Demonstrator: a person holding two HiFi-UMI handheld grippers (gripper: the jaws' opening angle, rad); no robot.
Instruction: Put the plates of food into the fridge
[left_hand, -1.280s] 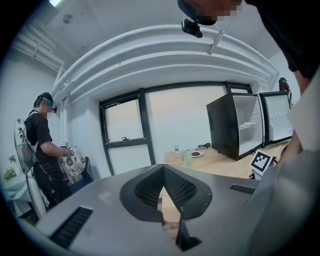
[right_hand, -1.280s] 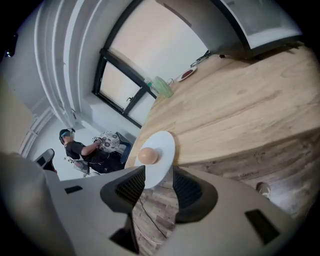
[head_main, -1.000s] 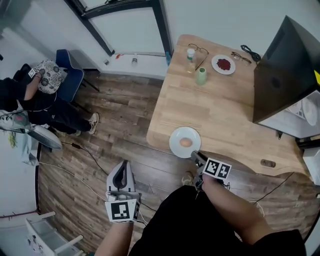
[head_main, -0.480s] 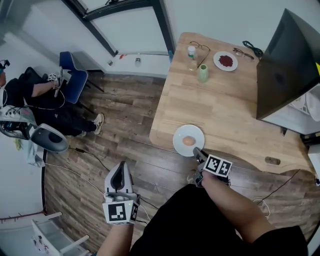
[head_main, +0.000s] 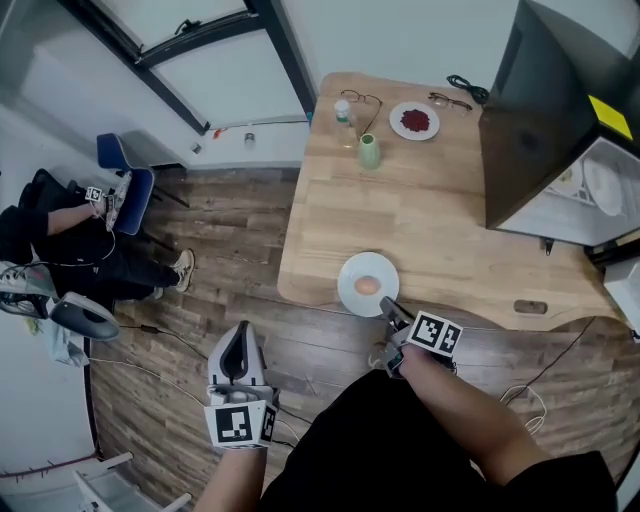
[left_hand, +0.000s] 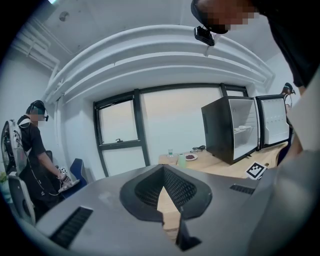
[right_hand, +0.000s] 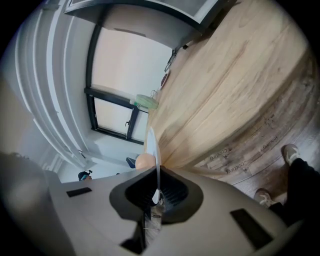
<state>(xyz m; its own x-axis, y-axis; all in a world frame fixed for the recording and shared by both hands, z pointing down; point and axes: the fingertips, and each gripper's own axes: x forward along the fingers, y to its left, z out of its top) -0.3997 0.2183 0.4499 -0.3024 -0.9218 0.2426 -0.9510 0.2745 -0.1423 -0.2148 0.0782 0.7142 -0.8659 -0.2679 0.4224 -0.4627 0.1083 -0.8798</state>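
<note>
- Firmly, the right gripper (head_main: 392, 311) has its jaws closing onto the near rim of a white plate (head_main: 348, 291); in the right gripper view the thin rim (right_hand: 155, 150) runs edge-on between the two jaws and is pinched there.
- On that plate lies one round, pale orange piece of food (head_main: 368, 285), about in the middle; the right gripper view shows it just beyond the jaws, left of the rim.
- The plate sits flat on the wooden worktop (head_main: 430, 215), close to the edge nearest the person, and the gripper reaches it from over the floor (head_main: 200, 260).
- Over on the other side, the left gripper (head_main: 242, 338) hangs above the wooden floor, well apart from the worktop; its jaws are closed at the tips with nothing between them, as the left gripper view shows (left_hand: 163, 170).
- At the far end of the worktop a second plate (head_main: 414, 120) holds dark red food, with a green cup (head_main: 369, 151) near it, a small clear jar (head_main: 343, 108) beside the cup, and two pairs of glasses (head_main: 367, 98).
- Along the worktop's right side stands the black fridge (head_main: 530, 110); its door is open in the left gripper view and white shelves show inside.
- Far left, a person in dark clothes (head_main: 60, 235) sits by a blue chair (head_main: 130, 180) near the window wall.
</note>
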